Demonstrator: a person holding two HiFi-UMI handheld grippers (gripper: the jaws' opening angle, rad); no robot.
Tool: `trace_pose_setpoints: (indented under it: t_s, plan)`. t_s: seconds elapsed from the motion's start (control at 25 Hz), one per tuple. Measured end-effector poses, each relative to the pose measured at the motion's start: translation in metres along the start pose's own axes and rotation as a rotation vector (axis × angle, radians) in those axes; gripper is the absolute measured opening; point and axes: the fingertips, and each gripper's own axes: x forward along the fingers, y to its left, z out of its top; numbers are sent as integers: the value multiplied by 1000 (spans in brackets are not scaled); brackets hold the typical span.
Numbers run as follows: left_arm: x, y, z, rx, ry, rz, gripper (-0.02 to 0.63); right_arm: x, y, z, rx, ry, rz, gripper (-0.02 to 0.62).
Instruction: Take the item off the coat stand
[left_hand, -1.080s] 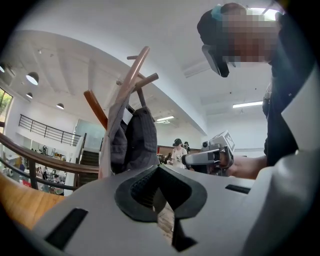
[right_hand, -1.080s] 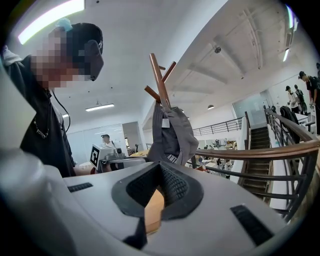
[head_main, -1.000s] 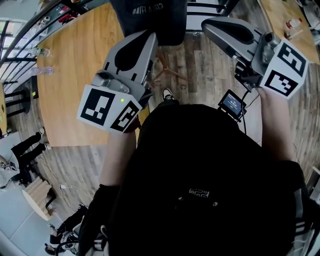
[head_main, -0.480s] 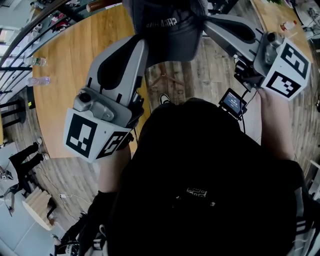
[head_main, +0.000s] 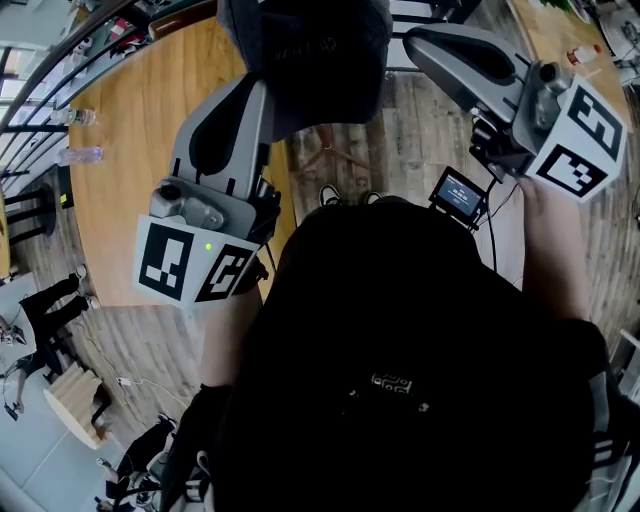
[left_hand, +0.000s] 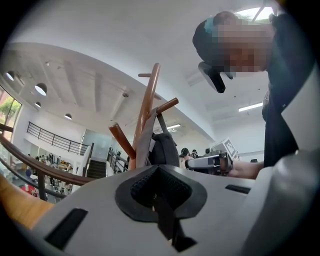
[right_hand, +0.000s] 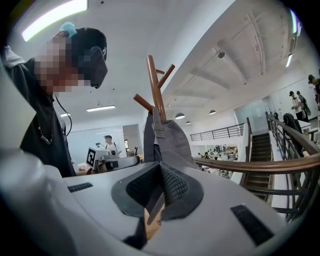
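We have the left gripper (left_hand: 161, 197) and the right gripper (right_hand: 159, 192) clenched on the grey bag (head_main: 305, 50), whose strap (left_hand: 161, 117) hangs over a peg on the coat stand (right_hand: 155, 85) beyond. If we pull outward before the strap clears, the stand may tip or the fabric may slip free.

Nothing legible recorded: print on the dark cap (head_main: 303, 48), small screen (head_main: 459, 193) and chest logo (head_main: 398, 383) was too small to read.
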Motion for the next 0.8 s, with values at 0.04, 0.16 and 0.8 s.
trace_pose_setpoints:
  t_s: [0.04, 0.16, 0.8]
  plan:
    - [0, 0, 1, 9, -1, 8, 5, -2, -1, -1, 1, -2, 2, 18]
    - [3, 3, -1, 15, 4, 25, 5, -7, -5, -2, -6, -8, 3, 18]
    - [4, 11, 1, 41, 44, 26, 213, 3, 5, 15, 6, -65, 25, 197]
